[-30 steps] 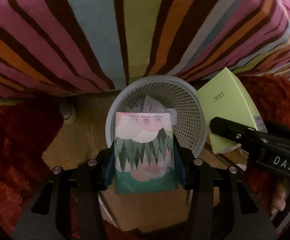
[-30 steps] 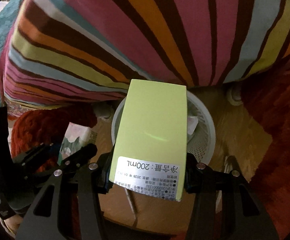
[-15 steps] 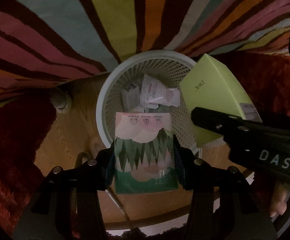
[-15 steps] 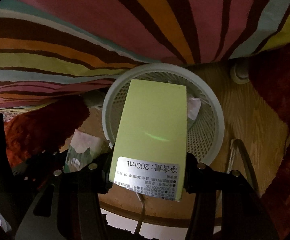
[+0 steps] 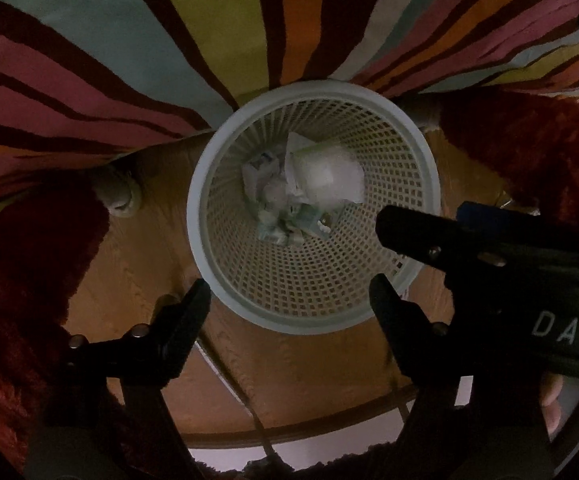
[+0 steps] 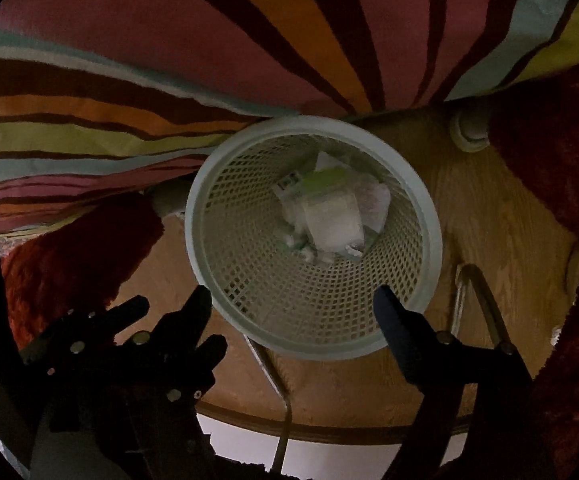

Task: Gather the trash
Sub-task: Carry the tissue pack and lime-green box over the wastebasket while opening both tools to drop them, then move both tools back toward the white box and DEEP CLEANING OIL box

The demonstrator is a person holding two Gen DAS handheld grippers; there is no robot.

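Wooden flooring (image 5: 161,256) is seen under both cameras, with a shaggy red rug (image 5: 21,280) along its left edge and a striped cloth (image 5: 137,52) hanging across the far side. Left of centre in the left wrist view, the left gripper (image 5: 289,292) is held above the near rim of a white mesh wastebasket (image 5: 405,280); its jaws have just been opening, nothing is seen between them, and they now stand wide apart. Down on the basket's bottom, well below and beyond those jaws, a heap of trash (image 5: 305,196) is seen: crumpled papers and wrappers, and a pale blurred packet (image 5: 329,176) on top that cannot be made out clearly. At the right edge, the right gripper (image 5: 421,236) is seen over the basket's right rim. In its own view the right gripper (image 6: 293,300) is likewise shown with its jaws just opened, spread wide with nothing between them, and the trash (image 6: 325,216) lies on the basket's bottom beyond them. Such trash is judged light, soft and easily crushed; thin cartons would be best taken across their narrow sides, and loose wrappers by a raised fold. Both loads are judged delivered, so further pieces would have to be sought outside the basket.
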